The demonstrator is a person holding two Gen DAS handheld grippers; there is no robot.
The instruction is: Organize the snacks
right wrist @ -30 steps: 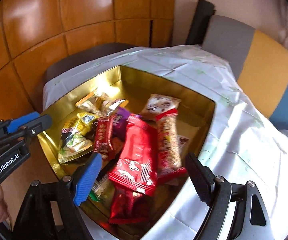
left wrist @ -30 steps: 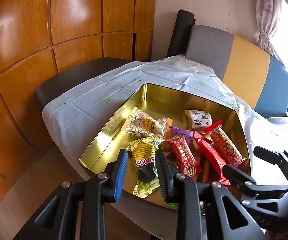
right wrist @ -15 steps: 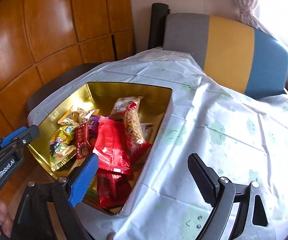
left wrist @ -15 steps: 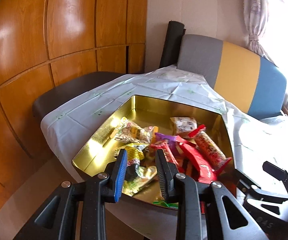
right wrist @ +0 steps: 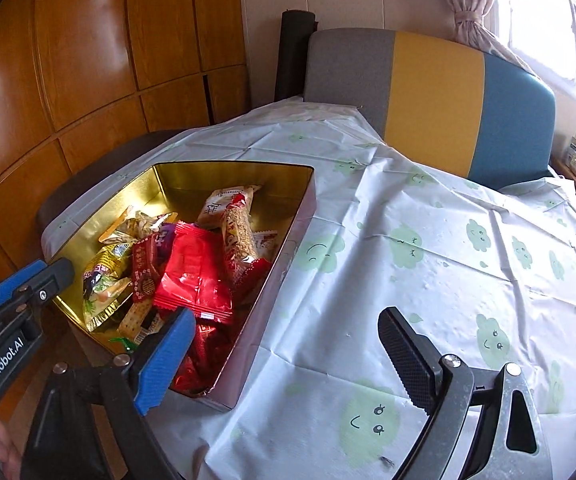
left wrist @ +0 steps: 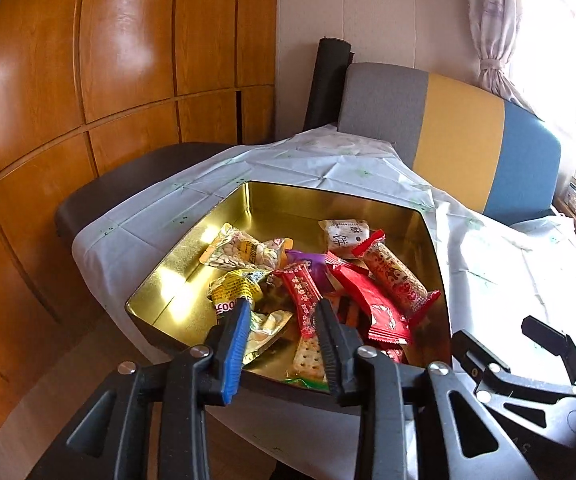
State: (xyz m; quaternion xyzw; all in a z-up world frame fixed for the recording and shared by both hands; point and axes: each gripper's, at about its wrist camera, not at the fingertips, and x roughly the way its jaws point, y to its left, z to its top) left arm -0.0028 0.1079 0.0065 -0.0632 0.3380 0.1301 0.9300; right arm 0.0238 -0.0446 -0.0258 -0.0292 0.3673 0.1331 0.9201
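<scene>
I have both tools held back from the gold tin (left wrist: 319, 196), which sits on the left part of the cloth-covered table (right wrist: 427, 248), near its left edge. The snacks are all inside the tin as far as I can see: a yellow packet (left wrist: 234, 292) at the near left, a seed pouch (left wrist: 244, 250) beyond it, a slim red bar (left wrist: 303, 296) in the middle, a flat red pack (left wrist: 371, 308) and a long red-ended roll (left wrist: 393, 276) to the right, a white packet (left wrist: 345, 232) at the far side, and a cracker pack (left wrist: 307, 356) by the near wall.

My left gripper (left wrist: 282, 334) hovers at the tin's near rim with its fingers only narrowly apart and nothing between them. My right gripper (right wrist: 284, 356) is spread wide and empty, one finger over the tin's near right corner, the other over bare cloth.

I judge the gathering done, since no wrapper lies out on the cloth. What may be left is tidying the heap itself, which is piled loosely toward the right half while the left floor of the tin shows bare metal. I see no lid anywhere.
</scene>
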